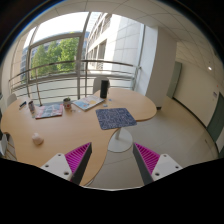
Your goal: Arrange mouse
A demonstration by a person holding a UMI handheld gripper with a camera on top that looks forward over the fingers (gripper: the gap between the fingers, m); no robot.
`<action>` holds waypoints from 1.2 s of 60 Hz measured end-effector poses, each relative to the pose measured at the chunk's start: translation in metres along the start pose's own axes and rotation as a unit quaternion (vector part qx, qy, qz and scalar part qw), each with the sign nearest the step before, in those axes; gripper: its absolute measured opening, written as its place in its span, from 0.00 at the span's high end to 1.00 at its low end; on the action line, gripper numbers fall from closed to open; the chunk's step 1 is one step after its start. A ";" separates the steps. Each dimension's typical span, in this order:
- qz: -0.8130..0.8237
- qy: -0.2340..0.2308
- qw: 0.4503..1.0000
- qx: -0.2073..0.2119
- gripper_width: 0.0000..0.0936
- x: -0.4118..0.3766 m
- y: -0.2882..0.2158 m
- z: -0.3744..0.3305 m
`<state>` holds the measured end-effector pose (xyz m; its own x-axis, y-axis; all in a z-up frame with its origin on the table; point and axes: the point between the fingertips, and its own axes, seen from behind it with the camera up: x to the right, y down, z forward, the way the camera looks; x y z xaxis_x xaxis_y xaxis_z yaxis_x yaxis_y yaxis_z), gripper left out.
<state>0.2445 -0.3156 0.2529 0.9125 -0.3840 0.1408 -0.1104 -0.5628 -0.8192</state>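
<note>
My gripper (112, 166) is open and empty. Its two pink-padded fingers (78, 157) are wide apart, held high over the near edge of a light wooden table (60, 130). A grey patterned mouse pad (116, 118) lies on the table's right part, beyond the fingers. A small white object (38, 139), possibly the mouse, sits on the table's left part, well apart from the pad and ahead-left of the left finger.
Farther back on the table are a book (48, 110), a cup (67, 102), a sheet of paper (88, 102) and a dark cylinder (104, 88). The table's white base (120, 140) stands on grey floor. Large windows (60, 55) lie behind; a door (176, 80) is at right.
</note>
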 end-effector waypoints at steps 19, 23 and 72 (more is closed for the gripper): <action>-0.026 -0.026 0.998 -0.041 0.09 -0.077 0.105 0.029; -0.031 -0.048 0.997 -0.052 0.09 -0.113 0.130 0.034; -0.107 -0.213 0.971 -0.008 0.10 -0.512 0.088 0.220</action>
<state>-0.1456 -0.0081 -0.0135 0.9950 0.0796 0.0611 0.0971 -0.6095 -0.7869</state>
